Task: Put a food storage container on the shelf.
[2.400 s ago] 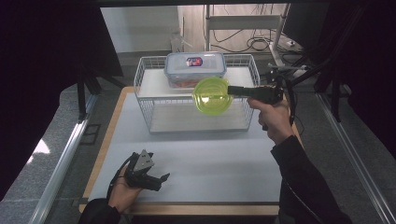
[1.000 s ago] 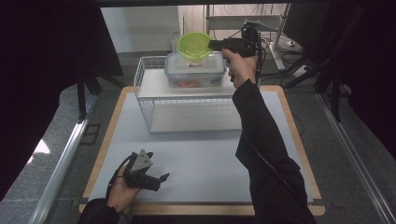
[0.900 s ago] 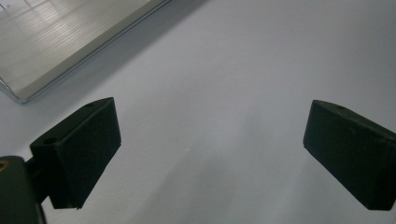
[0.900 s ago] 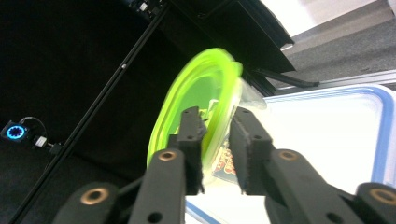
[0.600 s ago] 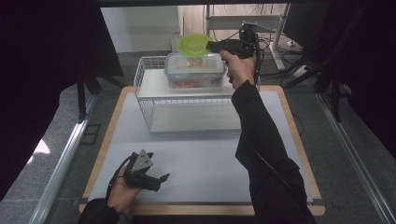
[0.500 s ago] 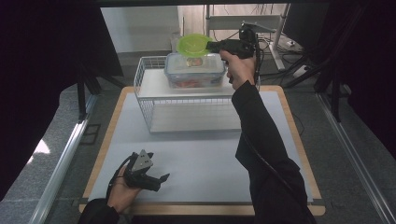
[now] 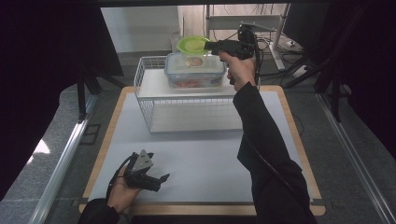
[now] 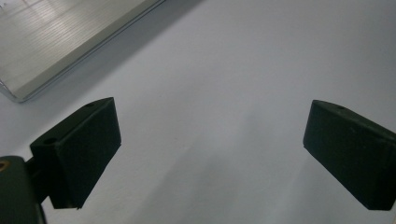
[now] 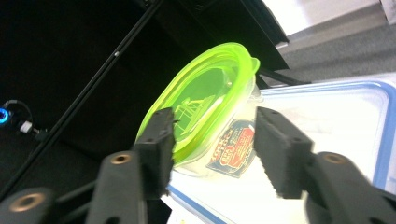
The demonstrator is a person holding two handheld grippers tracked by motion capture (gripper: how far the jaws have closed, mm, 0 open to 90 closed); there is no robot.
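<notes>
A small clear tub with a lime-green lid (image 7: 193,45) (image 9: 205,98) rests on the lid of a large clear food box (image 7: 196,72) (image 9: 336,121) with a blue-edged lid. That box stands on the top shelf of a white wire rack (image 7: 187,107). My right gripper (image 7: 208,45) (image 9: 212,140) is held level at the tub. Its jaws have just been opening and stand apart on either side of the tub, the right pad clear of it. My left gripper (image 7: 161,179) (image 8: 210,149) lies open on the white table (image 7: 210,154) near the front left, with nothing between its fingers.
The rack's lower shelf (image 7: 196,119) is bare. The white mat has a wooden border (image 7: 299,140). Dark curtains hang at both sides. Beyond the table are a metal shelf frame and cables (image 7: 261,28).
The right hand carried the green-lidded tub from the rack's right side up over the large box and set it lower onto that lid. The left hand has not moved.
</notes>
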